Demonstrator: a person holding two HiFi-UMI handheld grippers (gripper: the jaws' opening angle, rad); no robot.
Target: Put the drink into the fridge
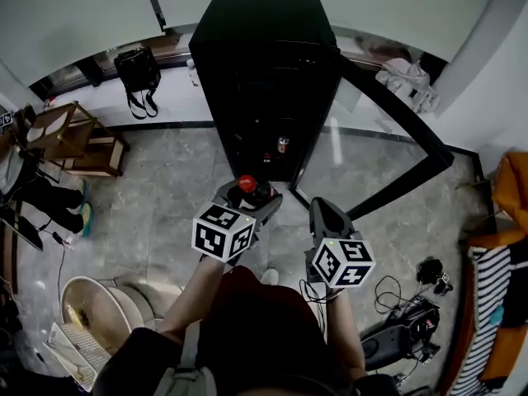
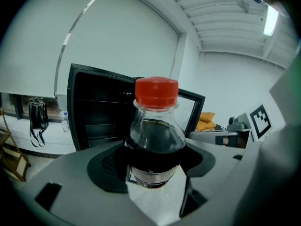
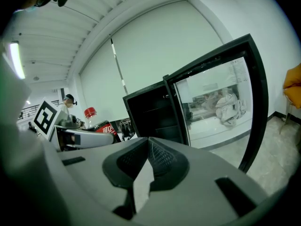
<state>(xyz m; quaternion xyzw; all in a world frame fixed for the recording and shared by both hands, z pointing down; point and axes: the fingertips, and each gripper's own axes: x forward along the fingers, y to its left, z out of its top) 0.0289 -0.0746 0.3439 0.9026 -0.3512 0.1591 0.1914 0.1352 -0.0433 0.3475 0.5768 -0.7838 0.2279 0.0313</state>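
- Grey stone floor (image 1: 165,188) and white walls make the room; far to the left of both jaws, a black bag (image 1: 138,68) sits on the window sill.
- Next, the left gripper (image 1: 250,198) grasps the drink bottle (image 2: 155,135): both jaws press on its lower body, and the red cap (image 2: 156,92) stands upright above them.
- Straight ahead of the left jaws stands the black fridge (image 1: 264,81), its inside open towards them; the bottle is outside it.
- Just to the right, the right gripper (image 3: 147,147) has its jaws clenched together, tip against tip.
- Ahead and right of the right jaws, the fridge's glass door (image 3: 221,102) is swung open.
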